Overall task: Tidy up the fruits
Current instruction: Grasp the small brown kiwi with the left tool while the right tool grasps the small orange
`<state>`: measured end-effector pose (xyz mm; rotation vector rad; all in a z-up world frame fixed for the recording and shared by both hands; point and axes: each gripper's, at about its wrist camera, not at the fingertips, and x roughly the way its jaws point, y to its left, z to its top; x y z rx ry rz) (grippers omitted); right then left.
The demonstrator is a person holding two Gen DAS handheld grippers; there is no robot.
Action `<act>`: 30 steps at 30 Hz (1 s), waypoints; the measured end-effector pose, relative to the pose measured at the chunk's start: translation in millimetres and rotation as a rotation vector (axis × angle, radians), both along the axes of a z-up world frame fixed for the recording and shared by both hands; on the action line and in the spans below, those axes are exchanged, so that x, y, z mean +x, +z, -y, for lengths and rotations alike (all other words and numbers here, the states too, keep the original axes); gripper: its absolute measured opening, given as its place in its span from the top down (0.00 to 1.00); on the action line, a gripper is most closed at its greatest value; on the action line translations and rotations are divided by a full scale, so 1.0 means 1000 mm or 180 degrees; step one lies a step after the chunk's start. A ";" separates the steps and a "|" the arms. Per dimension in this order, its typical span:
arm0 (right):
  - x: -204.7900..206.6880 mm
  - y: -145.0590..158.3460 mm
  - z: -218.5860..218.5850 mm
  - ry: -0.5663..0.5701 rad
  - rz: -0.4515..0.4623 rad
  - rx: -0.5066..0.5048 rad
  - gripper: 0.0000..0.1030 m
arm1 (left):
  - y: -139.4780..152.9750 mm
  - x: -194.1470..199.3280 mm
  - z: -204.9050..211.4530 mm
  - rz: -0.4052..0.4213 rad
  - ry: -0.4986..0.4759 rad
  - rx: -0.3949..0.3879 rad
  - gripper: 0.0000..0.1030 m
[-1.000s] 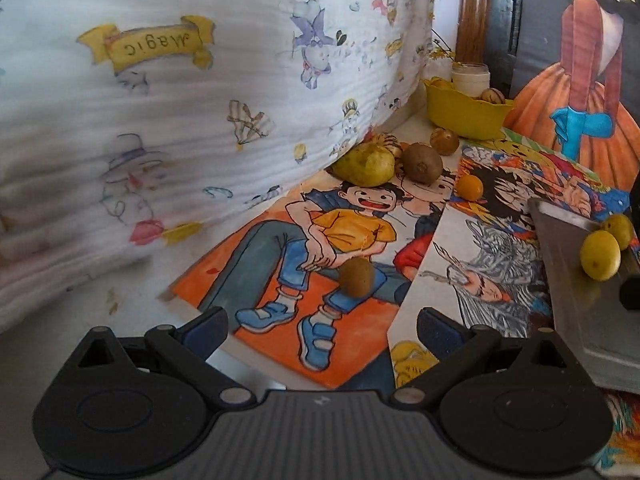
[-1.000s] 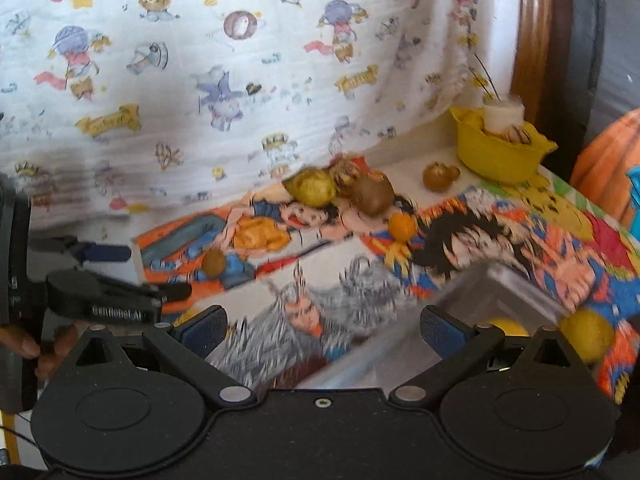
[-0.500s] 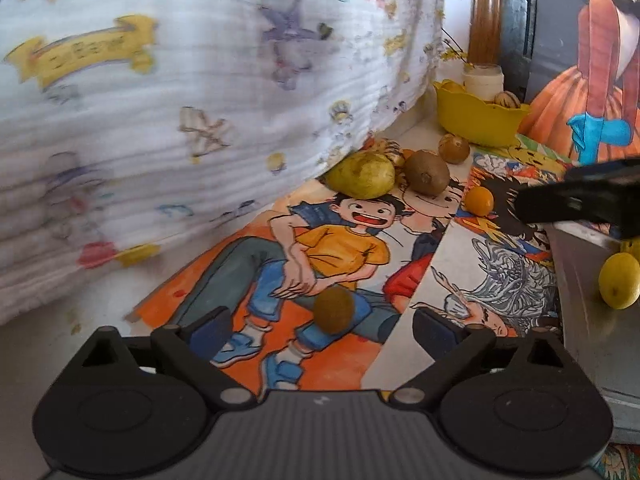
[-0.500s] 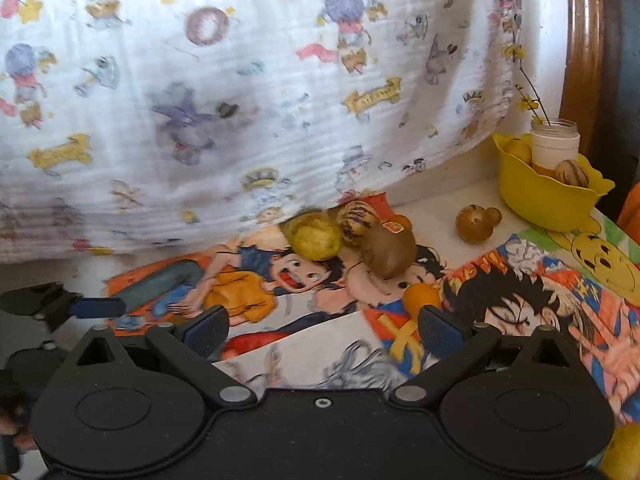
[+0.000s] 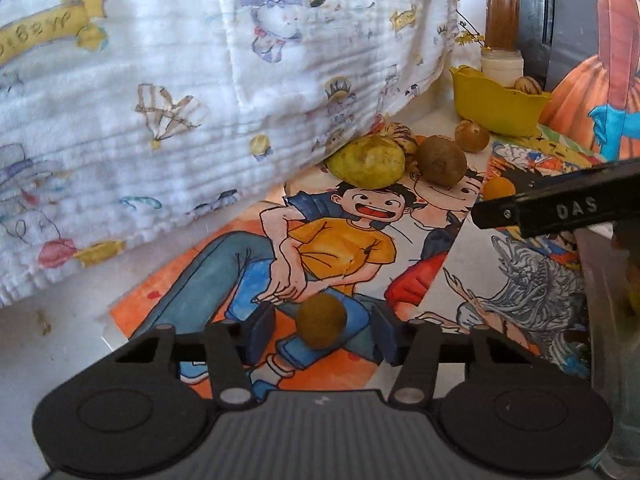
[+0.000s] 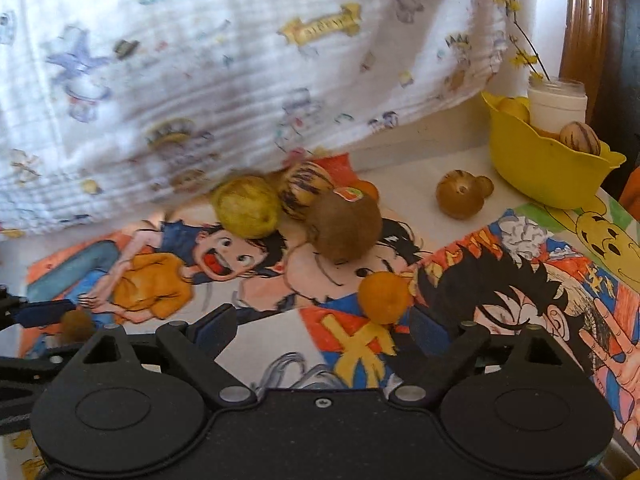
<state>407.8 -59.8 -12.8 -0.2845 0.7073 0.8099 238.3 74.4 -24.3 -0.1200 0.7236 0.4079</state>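
Note:
In the left wrist view a small brown round fruit [image 5: 322, 322] lies on the cartoon poster [image 5: 340, 248] between the fingers of my left gripper [image 5: 324, 334]. The jaws are closing, with a gap on each side of the fruit. In the right wrist view my right gripper [image 6: 320, 330] is open and closing slightly, with a small orange [image 6: 384, 298] between its fingers, nearer the right one. Behind it lie a yellow-green fruit [image 6: 246, 206], a striped fruit [image 6: 306, 186] and a kiwi [image 6: 344, 226] with a sticker. The left gripper [image 6: 40, 312] shows at that view's left edge.
A printed white cloth [image 5: 200, 100] hangs close on the left, touching the fruit pile. A yellow bowl [image 6: 548, 168] with a white jar [image 6: 556, 100] and fruit stands at the back right, a brown fruit [image 6: 460, 198] before it. A metal tray [image 5: 600, 280] lies at the right.
My left gripper moved forward and down until the small brown fruit sat between its fingers, and its jaws narrowed. My right gripper moved forward to the small orange, leaving the tray behind.

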 end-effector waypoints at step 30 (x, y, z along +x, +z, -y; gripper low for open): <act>0.023 -0.015 -0.011 -0.0019 -0.0020 -0.0058 0.61 | -0.002 0.018 0.016 0.0125 -0.0091 0.0008 0.71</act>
